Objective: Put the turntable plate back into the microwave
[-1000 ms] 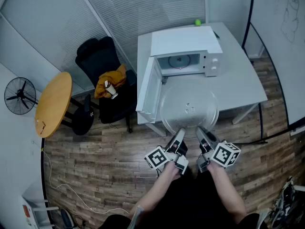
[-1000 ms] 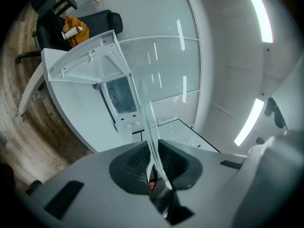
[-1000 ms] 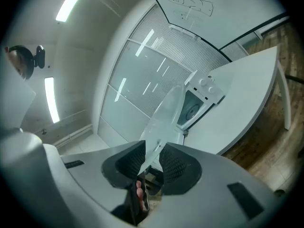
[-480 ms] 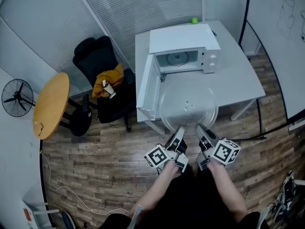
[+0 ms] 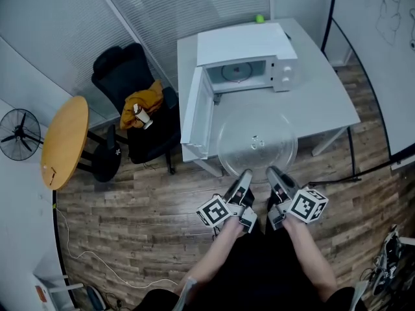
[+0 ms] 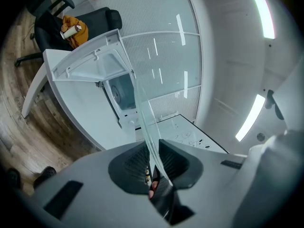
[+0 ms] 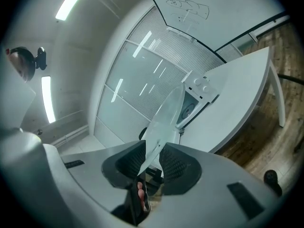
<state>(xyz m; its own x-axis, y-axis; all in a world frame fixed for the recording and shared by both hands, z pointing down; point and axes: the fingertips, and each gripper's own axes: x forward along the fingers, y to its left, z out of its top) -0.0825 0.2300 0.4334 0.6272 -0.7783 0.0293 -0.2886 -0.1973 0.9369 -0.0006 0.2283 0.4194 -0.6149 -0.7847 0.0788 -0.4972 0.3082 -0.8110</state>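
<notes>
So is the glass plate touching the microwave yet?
Apart. The head view shows a strip of bare table between the glass plate and the microwave.

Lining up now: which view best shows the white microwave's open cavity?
Head view: the white microwave has its door open and its whole opening shows. The left gripper view shows a slice of it beside the clear round glass turntable plate; in the right gripper view the plate covers part of it.
</notes>
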